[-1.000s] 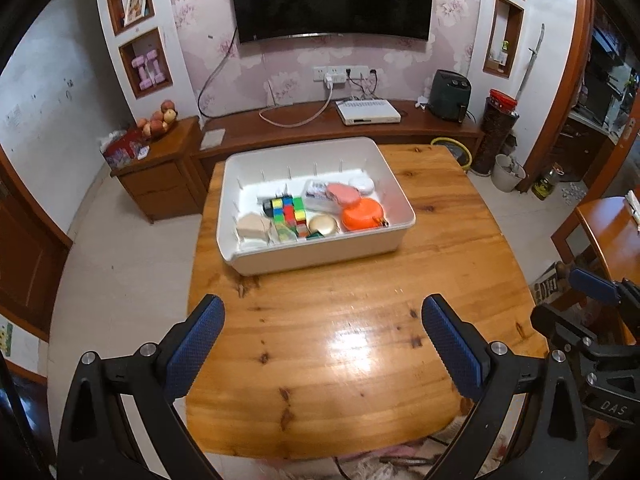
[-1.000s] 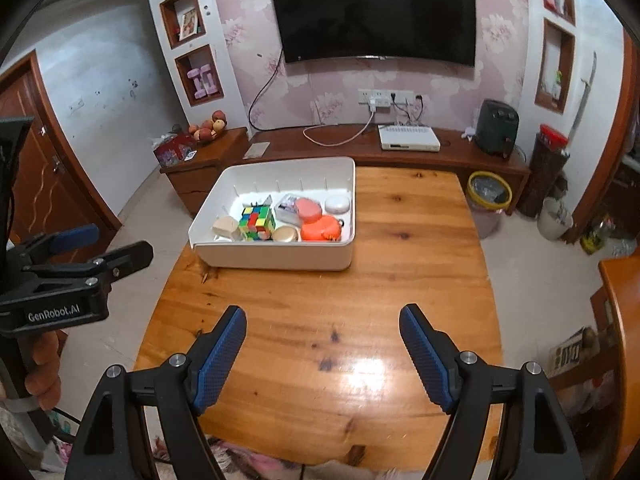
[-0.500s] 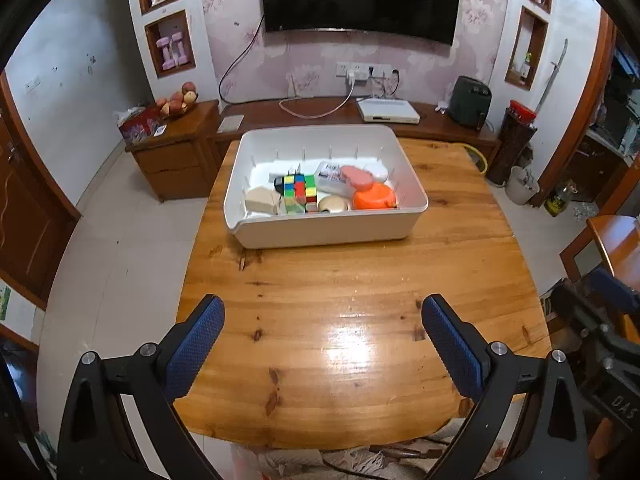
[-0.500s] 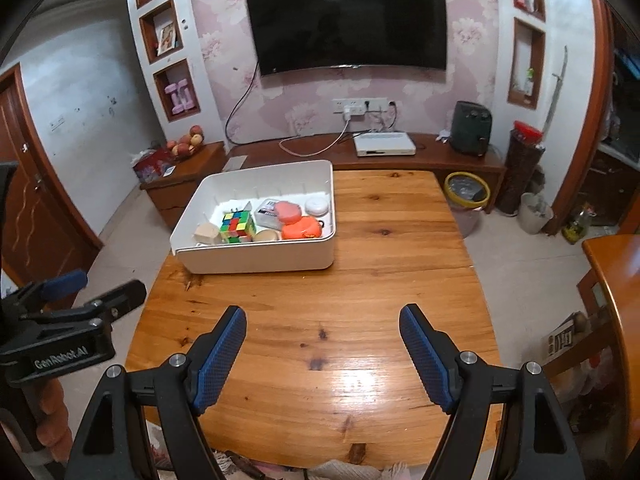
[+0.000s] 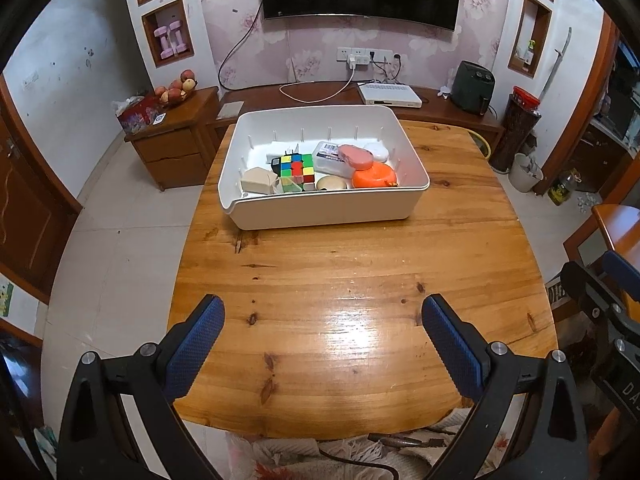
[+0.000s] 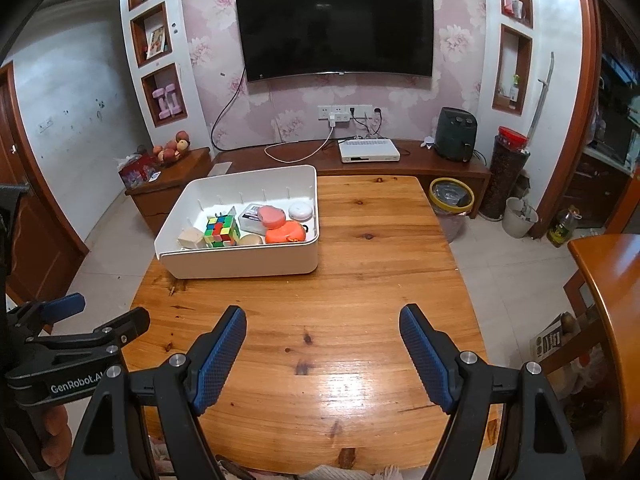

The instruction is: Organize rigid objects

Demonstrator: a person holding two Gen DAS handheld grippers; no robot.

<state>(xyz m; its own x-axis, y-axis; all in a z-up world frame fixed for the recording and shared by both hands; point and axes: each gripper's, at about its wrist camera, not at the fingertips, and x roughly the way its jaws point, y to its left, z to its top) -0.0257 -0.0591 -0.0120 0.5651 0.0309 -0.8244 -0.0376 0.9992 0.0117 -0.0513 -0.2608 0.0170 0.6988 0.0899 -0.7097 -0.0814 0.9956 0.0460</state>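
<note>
The white bin [image 5: 324, 204] sat at the far end of the wooden table [image 5: 360, 280], ahead of both tongs and well apart from them, its long axis running crosswise to their reach. The left gripper [image 5: 323, 334] faced it squarely, while it lay ahead-left of the right gripper [image 6: 322, 344]; both were spread wide, holding nothing. Crowded along the bin's near wall were a colour cube [image 5: 297, 166], an orange disc [image 5: 374, 176], a pink oval [image 5: 354, 156], a beige block [image 5: 258, 180] and a clear box [image 5: 330, 158].

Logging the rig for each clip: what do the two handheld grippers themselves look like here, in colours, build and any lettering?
Both match: black frames with silver bolt heads and two fingers faced with blue, finely textured pads. The left gripper and right gripper each show this from their own camera. Seen side-on in the right wrist view, the left gripper's black body carries white "GenRobot.AI" lettering. No cables or sleeves are visible.
</note>
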